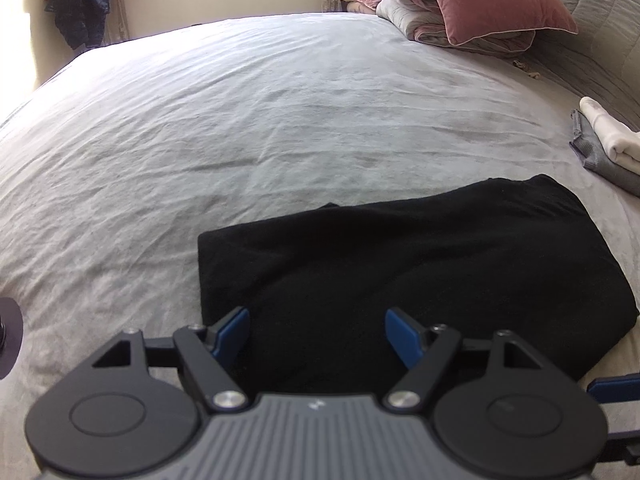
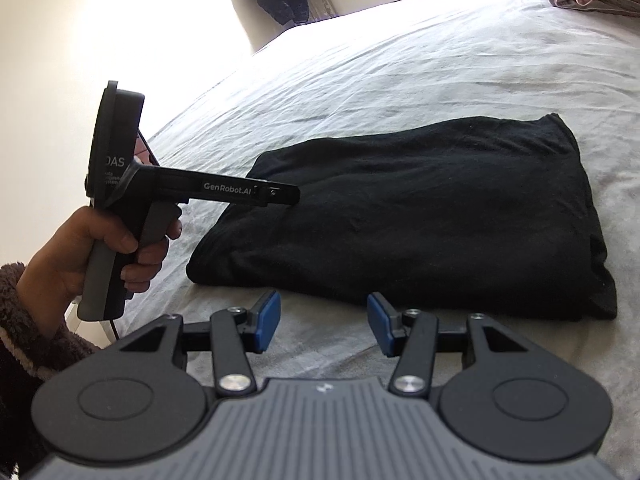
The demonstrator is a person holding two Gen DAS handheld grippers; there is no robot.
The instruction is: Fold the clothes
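A folded black garment (image 2: 408, 216) lies flat on the grey bed sheet (image 1: 240, 120), at the near side of the bed, a rough rectangle with soft, slightly bulging edges. In the left wrist view it fills the near right part of the bed.

The left gripper (image 1: 318, 334) hangs over the garment's near left corner with its blue pads (image 1: 232, 330) spread wide and nothing between them but the cloth below; whether the tips touch the fabric cannot be told. Seen from the right wrist camera, the same tool reaches over the garment's left edge, held by the person's left hand (image 2: 116, 248), with a fuzzy dark sleeve (image 2: 24, 320) at the wrist.

The right gripper (image 2: 324, 322) sits just short of the garment's near edge, over bare sheet, its jaws parted and empty.

Farther right, a small stack of folded cream and grey clothes (image 1: 608, 144) rests near the bed's edge. At the far right corner lie a pink pillow (image 1: 496, 0) and a rolled duvet (image 1: 412, 12). A dark jacket (image 1: 84, 0) hangs on the far wall.
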